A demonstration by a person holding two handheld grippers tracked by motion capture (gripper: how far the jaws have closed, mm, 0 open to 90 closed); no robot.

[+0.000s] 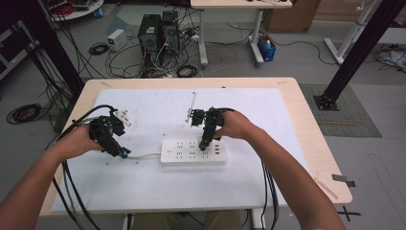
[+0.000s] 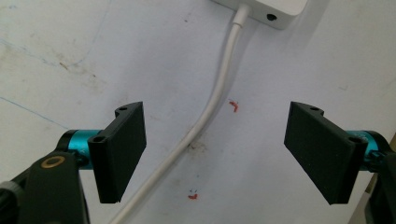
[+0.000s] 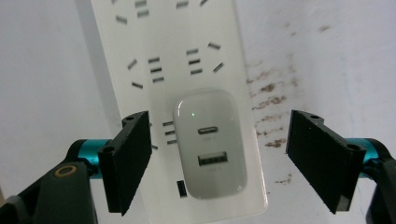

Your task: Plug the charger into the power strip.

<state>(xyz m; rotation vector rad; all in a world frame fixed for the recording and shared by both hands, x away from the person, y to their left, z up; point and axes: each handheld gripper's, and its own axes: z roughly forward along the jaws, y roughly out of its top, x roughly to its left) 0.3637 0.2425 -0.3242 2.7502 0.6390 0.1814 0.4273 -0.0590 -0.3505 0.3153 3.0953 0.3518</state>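
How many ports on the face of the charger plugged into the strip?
2 on the white charger: a small oval port in the middle, a wider rectangular port nearer the right gripper. Its other sides are hidden.

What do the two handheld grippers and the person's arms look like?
Both the left gripper and the right gripper have flat black rectangular fingers with screw holes at the top corners, mounted on teal cylindrical stubs from black bodies; a brass-coloured ring shows at lower left. Black cables trail from each. The forearms are bare, no sleeves visible.
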